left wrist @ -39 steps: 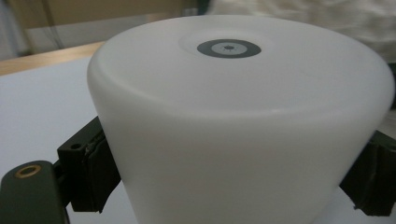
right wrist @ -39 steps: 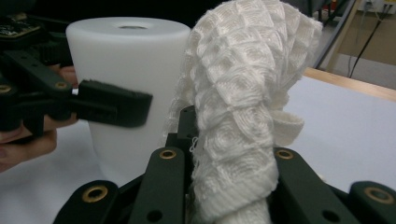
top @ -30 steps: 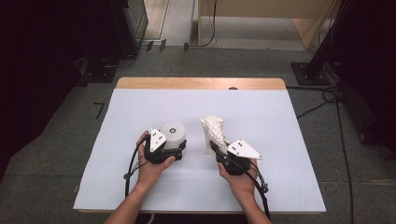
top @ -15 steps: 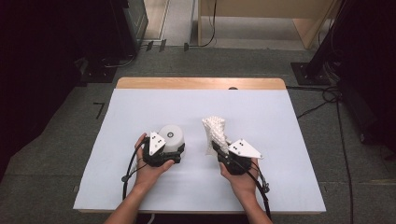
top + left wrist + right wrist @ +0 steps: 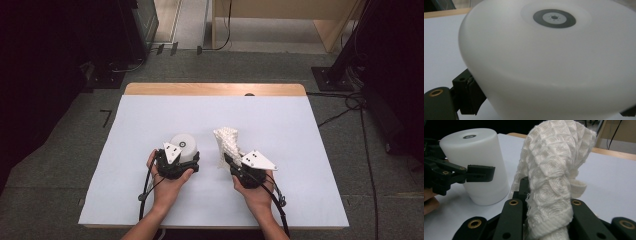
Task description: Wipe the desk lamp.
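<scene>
On the white worktop [image 5: 150,125], near its front | left claw [image 5: 181,156] is clamping an upright white cylinder [image 5: 183,146] (dark ring on top) | right claw [image 5: 235,161] is pinching a white knitted cloth [image 5: 228,142], bunched and standing up | cylinder and cloth sitting apart, side by side

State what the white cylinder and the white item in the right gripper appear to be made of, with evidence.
White cylinder: probably plastic, matte and slightly translucent, with a smooth seamless wall.
Knitted cloth: soft textile, likely cotton or synthetic yarn; raised scale-like stitches, frayed fibres, limp folds.
</scene>
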The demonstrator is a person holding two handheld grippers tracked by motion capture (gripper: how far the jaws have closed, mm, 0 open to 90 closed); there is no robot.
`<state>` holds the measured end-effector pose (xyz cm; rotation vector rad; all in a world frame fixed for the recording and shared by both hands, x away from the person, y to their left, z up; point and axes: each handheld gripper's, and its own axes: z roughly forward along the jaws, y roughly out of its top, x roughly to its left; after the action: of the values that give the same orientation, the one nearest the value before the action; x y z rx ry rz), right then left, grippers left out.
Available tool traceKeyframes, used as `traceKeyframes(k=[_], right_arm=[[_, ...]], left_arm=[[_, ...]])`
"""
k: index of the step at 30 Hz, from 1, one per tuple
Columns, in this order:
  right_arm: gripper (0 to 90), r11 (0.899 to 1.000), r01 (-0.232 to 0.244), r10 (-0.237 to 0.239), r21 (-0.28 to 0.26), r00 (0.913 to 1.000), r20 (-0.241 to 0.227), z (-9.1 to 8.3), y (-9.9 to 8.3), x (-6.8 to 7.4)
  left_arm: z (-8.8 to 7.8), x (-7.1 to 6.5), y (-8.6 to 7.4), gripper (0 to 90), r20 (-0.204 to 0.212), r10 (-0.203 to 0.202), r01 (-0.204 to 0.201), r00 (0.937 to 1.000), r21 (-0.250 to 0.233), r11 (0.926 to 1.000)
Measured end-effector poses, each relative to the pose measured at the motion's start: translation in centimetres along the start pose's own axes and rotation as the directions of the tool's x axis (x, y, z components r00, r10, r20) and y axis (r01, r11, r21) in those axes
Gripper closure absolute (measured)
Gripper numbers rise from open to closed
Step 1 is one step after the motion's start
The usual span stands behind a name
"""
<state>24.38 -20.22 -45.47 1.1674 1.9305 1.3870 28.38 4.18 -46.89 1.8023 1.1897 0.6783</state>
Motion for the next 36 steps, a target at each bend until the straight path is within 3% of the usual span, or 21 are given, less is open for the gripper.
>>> traceKeyframes(k=[2,4,5,7,8,10,13,14,15,17,19,21,24,28,31,33,36], right_arm=[[75.5,1.0,0.003,-0.003,0.007,1.0,-0.001,0.2,-0.1,0.1],[75.4,1.0,0.002,-0.002,0.013,1.0,-0.007,0.3,-0.2,0.3],[75.4,1.0,0.005,-0.005,0.016,0.9999,-0.01,0.4,-0.3,0.4],[75.4,1.0,0.004,-0.004,0.023,0.9998,-0.019,0.5,-0.4,0.6],[75.4,1.0,0.002,-0.002,0.023,0.9997,-0.025,0.6,-0.4,0.7],[75.2,1.0,-0.009,0.011,0.024,0.9982,-0.06,0.7,-0.5,1.2],[75.0,0.999,0.011,-0.008,0.032,0.9966,-0.082,0.9,-0.5,2.2],[75.0,0.999,0.02,-0.017,0.036,0.9964,-0.083,1.0,-0.6,2.6],[75.0,0.999,0.029,-0.025,0.039,0.9966,-0.078,1.0,-0.5,2.9],[75.0,0.998,0.039,-0.037,0.04,0.9973,-0.063,0.9,-0.5,3.2],[75.1,0.999,0.037,-0.035,0.038,0.9978,-0.057,0.8,-0.4,3.2],[75.2,0.999,0.036,-0.034,0.031,0.9982,-0.05,0.7,-0.3,3.1],[75.4,0.999,0.046,-0.045,0.017,0.9982,-0.039,0.5,0.0,3.0],[75.4,0.998,0.056,-0.056,-0.01,0.9979,-0.033,-0.1,0.6,2.7],[75.3,0.998,0.059,-0.061,-0.037,0.9973,-0.04,-0.6,1.1,2.7],[75.3,0.996,0.07,-0.072,-0.056,0.9966,-0.04,-0.9,1.4,2.6],[75.4,0.996,0.068,-0.07,-0.055,0.9966,-0.043,-1.0,1.5,2.5]], left_arm=[[0.0,0.3,0.0,8.4,0.016,0.006,-0.006,0.9999,-0.009,0.9999],[-0.1,1.0,0.1,8.6,0.08,-0.028,0.03,0.9964,-0.015,0.9994],[-0.1,1.4,0.2,8.6,0.131,-0.045,0.048,0.9903,-0.021,0.9986],[-0.4,2.0,0.6,8.6,0.229,-0.056,0.067,0.9718,-0.04,0.997],[-0.5,2.2,0.7,8.6,0.274,-0.052,0.067,0.9605,-0.048,0.9966],[-0.7,2.4,1.0,8.6,0.36,-0.055,0.083,0.9315,-0.063,0.9946],[-0.7,2.8,1.2,8.7,0.477,-0.114,0.154,0.8717,-0.046,0.987],[-0.7,2.9,1.2,8.7,0.504,-0.121,0.162,0.8551,-0.039,0.986],[-0.7,2.9,1.1,8.7,0.521,-0.117,0.16,0.8451,-0.037,0.9864],[-0.8,2.7,1.1,8.7,0.534,-0.098,0.14,0.8399,-0.038,0.9894],[-0.7,2.6,1.2,8.8,0.552,-0.094,0.13,0.8286,-0.027,0.9911],[-0.6,2.2,1.2,8.8,0.564,-0.069,0.094,0.8232,-0.016,0.9954],[-0.6,1.3,1.2,8.7,0.567,-0.011,0.025,0.8237,-0.018,0.9995],[-0.3,0.5,1.0,8.7,0.58,0.006,-0.017,0.8144,0.014,0.9998],[-0.1,0.0,0.9,8.7,0.58,0.026,-0.051,0.8144,0.028,0.9983],[-0.2,-0.1,0.9,8.7,0.582,0.037,-0.061,0.8125,0.023,0.9979],[-0.4,0.1,1.1,8.7,0.582,0.034,-0.045,0.8128,0.005,0.999]])
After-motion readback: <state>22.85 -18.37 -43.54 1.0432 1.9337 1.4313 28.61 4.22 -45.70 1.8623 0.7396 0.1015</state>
